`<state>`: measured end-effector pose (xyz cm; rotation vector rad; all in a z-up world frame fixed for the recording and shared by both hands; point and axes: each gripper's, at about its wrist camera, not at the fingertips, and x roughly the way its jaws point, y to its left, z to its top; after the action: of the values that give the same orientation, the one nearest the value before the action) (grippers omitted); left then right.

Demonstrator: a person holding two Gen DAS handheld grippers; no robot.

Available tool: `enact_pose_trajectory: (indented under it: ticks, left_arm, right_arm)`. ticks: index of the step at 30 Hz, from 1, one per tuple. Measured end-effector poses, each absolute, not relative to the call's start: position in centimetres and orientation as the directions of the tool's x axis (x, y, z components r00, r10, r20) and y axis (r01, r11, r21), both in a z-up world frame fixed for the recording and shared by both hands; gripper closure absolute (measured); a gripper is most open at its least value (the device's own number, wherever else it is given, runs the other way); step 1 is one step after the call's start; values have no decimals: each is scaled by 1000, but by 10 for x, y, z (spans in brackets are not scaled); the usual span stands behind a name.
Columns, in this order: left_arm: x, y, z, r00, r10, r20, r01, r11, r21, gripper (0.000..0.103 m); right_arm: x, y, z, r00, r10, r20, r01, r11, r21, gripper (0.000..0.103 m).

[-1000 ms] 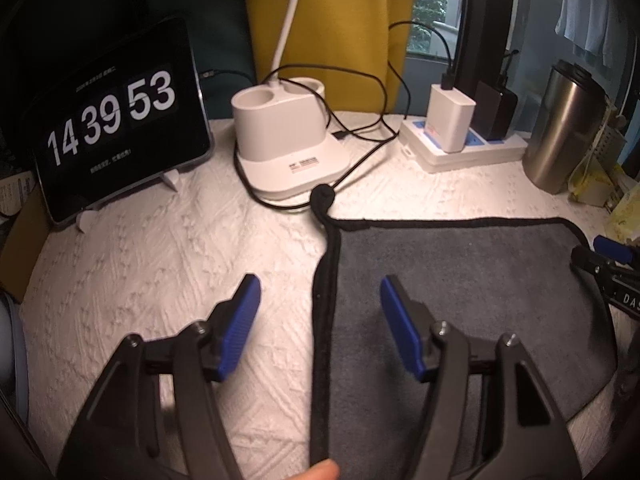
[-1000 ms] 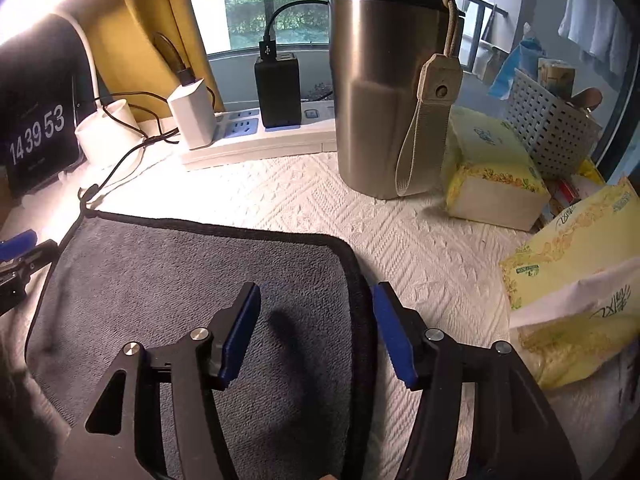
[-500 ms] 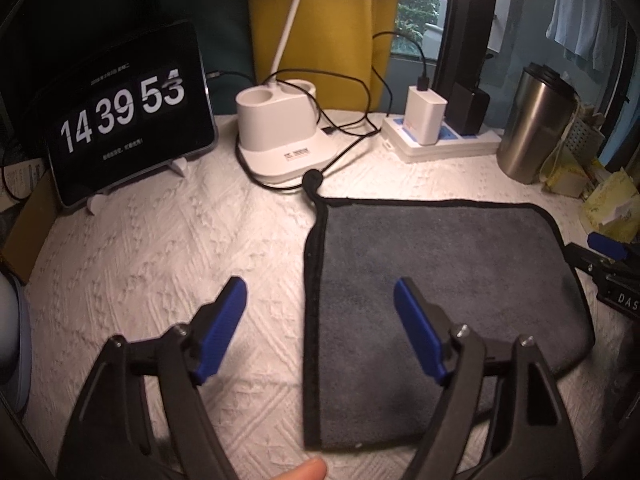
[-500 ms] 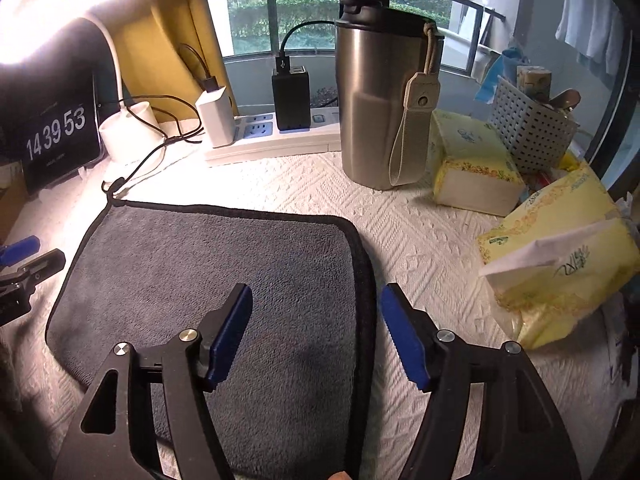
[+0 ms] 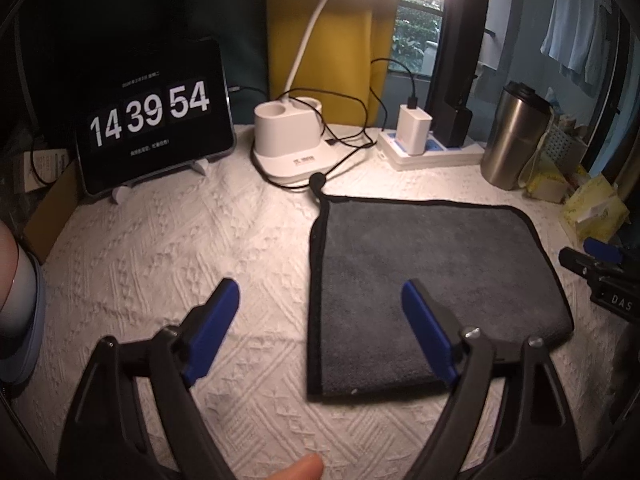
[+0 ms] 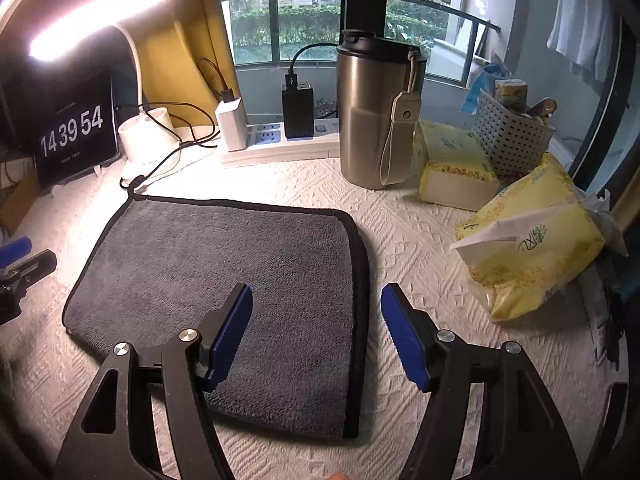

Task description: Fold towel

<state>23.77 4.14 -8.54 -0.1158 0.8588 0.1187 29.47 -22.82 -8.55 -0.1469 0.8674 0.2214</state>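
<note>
the grey towel is lying flat on the white textured tablecloth, its black-bound edges running along the far, left and right sides while the near side is showing a soft rounded fold with no binding; this is suggesting that one fold is already made and the cloth is sitting doubled (though the layers themselves are too flush to count for certain); what is left, as a judgement, is probably a further fold to bring it down to a smaller packet, and nothing in the pictures is showing that fold begun.

the left gripper is hanging above the towel's left edge with its blue pads spread wide, one over bare tablecloth and one over grey cloth, gripping nothing and touching nothing; the right gripper is hovering over the towel's right border in the same fashion, its fingers well apart and empty, straddling the black binding; each tool's tip is peeking into the other's view at the towel's side.

behind, the steel tumbler and the clock display are standing well apart from the towel.
</note>
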Motion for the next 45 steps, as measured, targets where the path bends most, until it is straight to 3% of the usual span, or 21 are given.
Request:
enact_pose_trajectory:
  ticks: [20,45]
  left_arm:
    - [173,28,-67,672,53,-738,-152,986,-68,18]
    - [96,15,-24,799,-16,-601,-80,988,-134,17]
  right_arm:
    - [236,-236,-66,661,149,-735,-255,966,-34,33]
    - [150,-243,-26,743,173,-647,-267,962,-49,33]
